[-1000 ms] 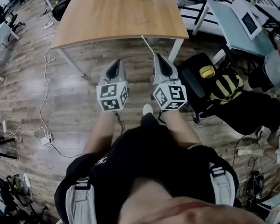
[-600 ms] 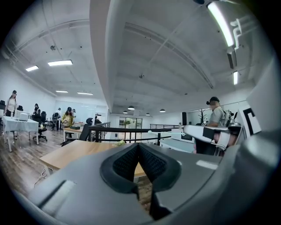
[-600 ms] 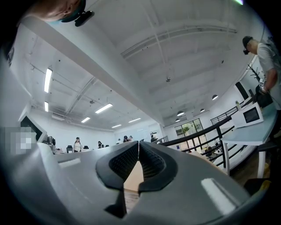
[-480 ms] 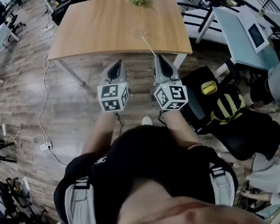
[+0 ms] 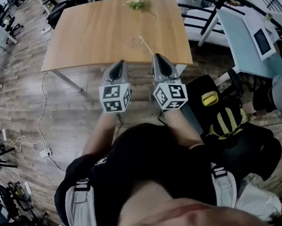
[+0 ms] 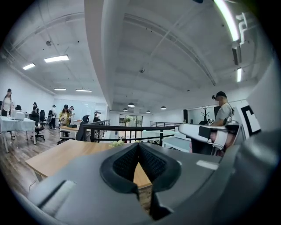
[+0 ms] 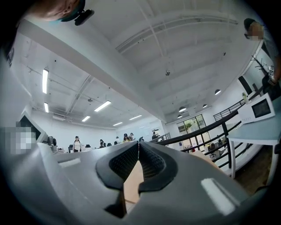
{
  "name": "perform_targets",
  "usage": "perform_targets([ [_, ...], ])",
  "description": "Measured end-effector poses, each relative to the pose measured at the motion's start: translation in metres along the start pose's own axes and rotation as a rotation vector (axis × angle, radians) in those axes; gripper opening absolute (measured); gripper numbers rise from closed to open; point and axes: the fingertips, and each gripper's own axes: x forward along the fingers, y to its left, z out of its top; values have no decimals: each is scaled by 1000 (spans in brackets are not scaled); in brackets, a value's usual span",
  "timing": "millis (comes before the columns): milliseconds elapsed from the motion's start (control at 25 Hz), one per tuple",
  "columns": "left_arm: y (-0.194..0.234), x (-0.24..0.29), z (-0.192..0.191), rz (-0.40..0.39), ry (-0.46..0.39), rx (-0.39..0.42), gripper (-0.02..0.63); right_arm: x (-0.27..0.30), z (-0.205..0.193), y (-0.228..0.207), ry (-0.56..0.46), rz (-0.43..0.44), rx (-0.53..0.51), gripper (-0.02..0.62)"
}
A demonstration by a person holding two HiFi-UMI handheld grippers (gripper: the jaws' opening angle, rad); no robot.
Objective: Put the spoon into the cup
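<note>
Ceiling strip lamps (image 6: 56, 58) are giving bright, even white light; the wooden floor (image 5: 29, 88) is catching pale glare; shadows are falling soft. Both gripper views are bowing heavily, darkening into black corners; their near foreground is blurring; head view is curving at edges

The rectangular wooden table (image 5: 108, 33) is light honey-brown, and the glossy plank floor (image 5: 26, 106) a darker, streaky brown. The left gripper (image 5: 121, 63) and right gripper (image 5: 156, 56) are pale grey with black ribbed pads (image 6: 125, 163) and black-and-white square markers. A black fabric bag (image 5: 226, 119) has yellow stripes.
</note>
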Motion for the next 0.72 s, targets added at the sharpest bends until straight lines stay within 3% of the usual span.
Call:
perform_targets([
  [720,42,78,-23,0,36,-60,11,82,-37,-23,84,34,-19,5],
])
